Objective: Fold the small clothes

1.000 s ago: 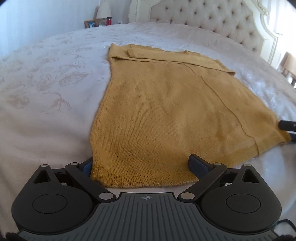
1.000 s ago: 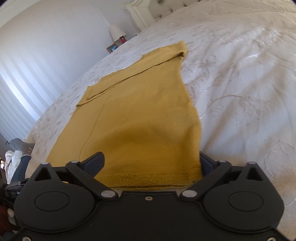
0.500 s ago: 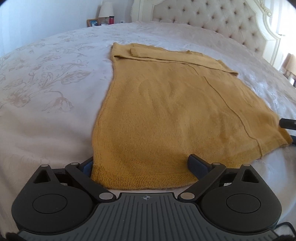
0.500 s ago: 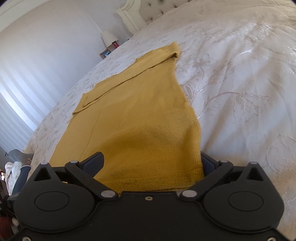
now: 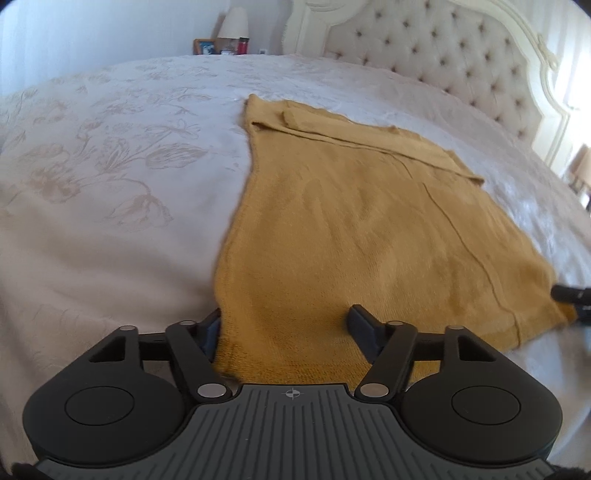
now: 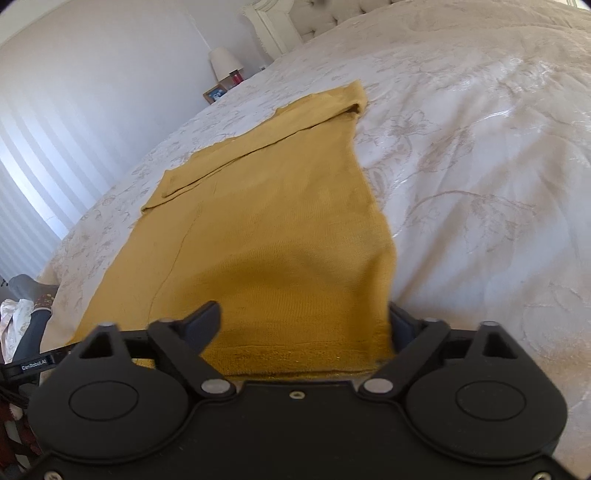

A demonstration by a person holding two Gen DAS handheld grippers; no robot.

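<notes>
A mustard-yellow knitted garment (image 5: 354, 229) (image 6: 266, 221) lies flat on the white bedspread, its sleeves folded across the far end. My left gripper (image 5: 284, 319) straddles the near left corner of the hem. One finger sits just outside the side edge and the other rests on the cloth. Its jaws are closing and still stand apart around the hem. My right gripper (image 6: 304, 314) straddles the near right corner of the hem the same way, jaws closing with cloth between them. The right gripper's tip (image 5: 570, 295) shows at the garment's far corner in the left wrist view.
The bedspread (image 5: 110, 206) has a raised flower pattern and spreads wide on both sides. A tufted headboard (image 5: 443, 59) stands behind. A lamp (image 5: 232, 22), a photo frame and a red cup sit on a nightstand. A person's socked foot (image 6: 35, 295) shows beside the bed.
Both grippers' jaws have narrowed around the hem corners. The left wrist view has rolled slightly. The garment lies where it did.
</notes>
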